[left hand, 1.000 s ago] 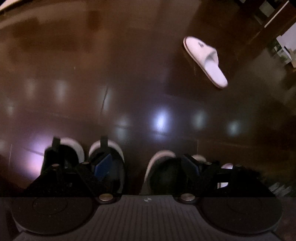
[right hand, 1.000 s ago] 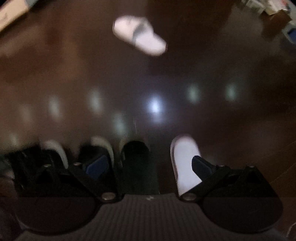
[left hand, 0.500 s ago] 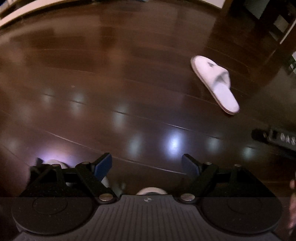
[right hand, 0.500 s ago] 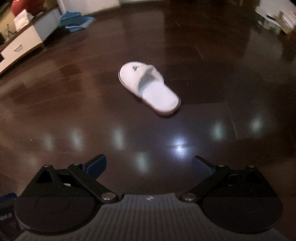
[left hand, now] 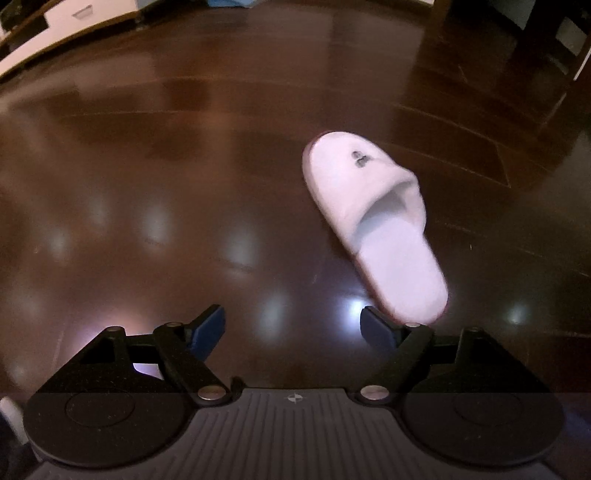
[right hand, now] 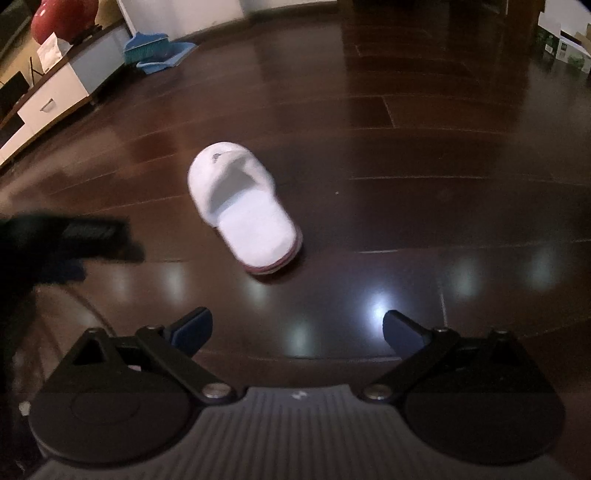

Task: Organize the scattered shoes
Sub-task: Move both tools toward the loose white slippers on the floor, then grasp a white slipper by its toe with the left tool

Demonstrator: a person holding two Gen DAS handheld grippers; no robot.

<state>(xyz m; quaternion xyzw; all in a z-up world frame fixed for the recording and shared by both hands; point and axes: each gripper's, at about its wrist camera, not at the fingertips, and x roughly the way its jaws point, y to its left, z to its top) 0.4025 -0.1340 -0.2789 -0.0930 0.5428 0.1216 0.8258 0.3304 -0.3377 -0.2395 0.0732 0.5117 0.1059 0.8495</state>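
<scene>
A white slipper (left hand: 373, 221) lies alone on the dark wooden floor (left hand: 184, 166), toe pointing away, heel close to my left gripper's right fingertip. The left gripper (left hand: 293, 328) is open and empty, with the slipper just ahead and to its right. In the right wrist view the same white slipper (right hand: 243, 210) rests ahead and slightly left of my right gripper (right hand: 297, 330), which is also open and holds nothing. A blurred dark shape at the left of that view looks like the other gripper (right hand: 66, 240).
A low white cabinet (right hand: 48, 99) runs along the far left wall, with a red round object (right hand: 62, 18) on top. A blue dustpan and brush (right hand: 159, 50) lean by the wall. Boxes (right hand: 565, 48) sit far right. Dark furniture (left hand: 546, 40) stands at the back right.
Both grippers have left the row of dark and white shoes and travelled toward the lone white slipper, which now appears much larger and nearer. The lined-up shoes have dropped out of view.
</scene>
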